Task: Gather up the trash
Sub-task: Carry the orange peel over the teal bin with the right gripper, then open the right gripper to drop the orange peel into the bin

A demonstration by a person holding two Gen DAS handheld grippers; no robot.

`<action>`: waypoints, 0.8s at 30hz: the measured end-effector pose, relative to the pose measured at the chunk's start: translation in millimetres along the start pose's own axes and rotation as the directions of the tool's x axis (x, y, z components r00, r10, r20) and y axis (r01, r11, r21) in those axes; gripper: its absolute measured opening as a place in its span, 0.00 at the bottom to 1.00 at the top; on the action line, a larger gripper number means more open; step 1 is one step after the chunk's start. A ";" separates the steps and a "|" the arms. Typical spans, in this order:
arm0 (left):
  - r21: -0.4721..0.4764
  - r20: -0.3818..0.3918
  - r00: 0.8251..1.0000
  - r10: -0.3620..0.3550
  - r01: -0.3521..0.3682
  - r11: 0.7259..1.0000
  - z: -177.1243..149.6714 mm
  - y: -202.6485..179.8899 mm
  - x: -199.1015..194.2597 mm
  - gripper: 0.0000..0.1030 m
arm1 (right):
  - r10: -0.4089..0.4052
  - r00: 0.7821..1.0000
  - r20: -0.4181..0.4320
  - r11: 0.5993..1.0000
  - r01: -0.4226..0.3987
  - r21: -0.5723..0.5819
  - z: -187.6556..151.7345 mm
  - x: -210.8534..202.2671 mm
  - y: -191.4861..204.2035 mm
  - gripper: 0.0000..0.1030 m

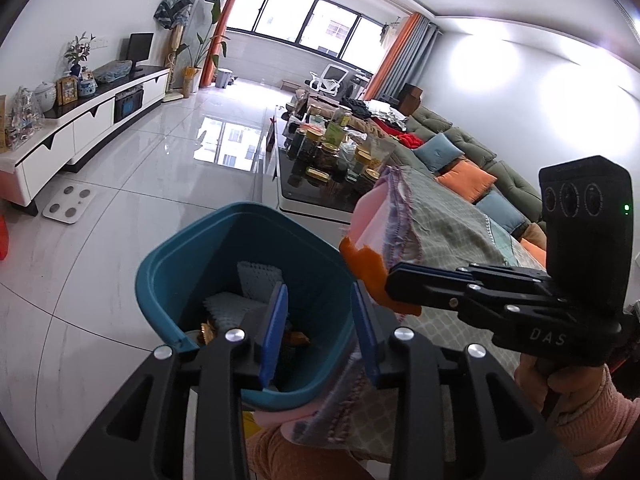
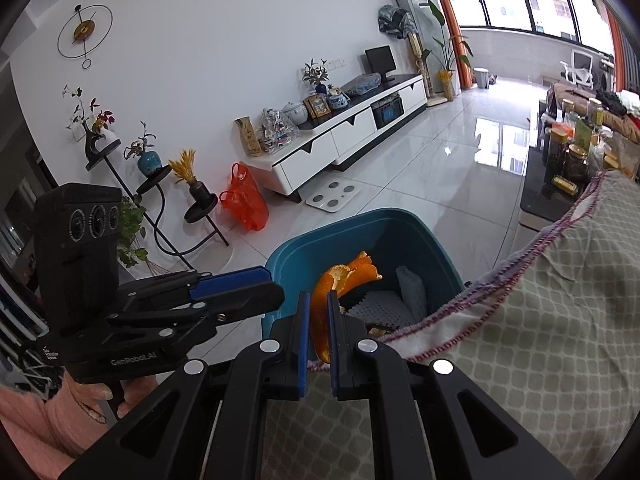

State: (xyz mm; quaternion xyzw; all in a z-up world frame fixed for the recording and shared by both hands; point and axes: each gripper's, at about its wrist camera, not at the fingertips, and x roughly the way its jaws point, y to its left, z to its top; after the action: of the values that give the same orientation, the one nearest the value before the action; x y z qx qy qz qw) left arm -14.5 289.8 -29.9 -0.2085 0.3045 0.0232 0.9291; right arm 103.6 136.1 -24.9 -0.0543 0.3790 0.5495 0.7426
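Bright daylight from the blown-out window (image 1: 304,20), its reflection glaring on the glossy floor tiles (image 1: 224,140), soft hotspots on the white wall (image 1: 532,76), strong fisheye curvature, dark vignetted corners, sharp focus throughout, gentle shadows.

**Counts**

1 teal bin (image 2: 404,224). 1 orange peel (image 2: 340,280). 2 white foam pieces (image 2: 412,292) inside bin. 1 checked cloth (image 2: 540,320). 2 grippers: left (image 1: 320,328), right (image 2: 318,336). 1 red bag (image 2: 244,200). 1 scale (image 2: 334,196). 1 wall clock (image 2: 84,32). Jars on table: too many, can't count.
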 end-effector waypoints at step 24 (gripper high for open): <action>-0.036 -0.025 0.998 0.065 -0.066 0.997 1.0 16.6 13.9 0.43 | 0.020 0.992 -0.123 0.997 -0.011 0.074 12.0 52.8 -11.6 0.08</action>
State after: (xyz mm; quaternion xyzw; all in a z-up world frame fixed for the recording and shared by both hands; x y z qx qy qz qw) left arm -5.5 304.1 -43.4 -0.2157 0.3218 0.0565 0.9202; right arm 125.4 178.5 -53.1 -0.0583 0.4446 0.5365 0.7149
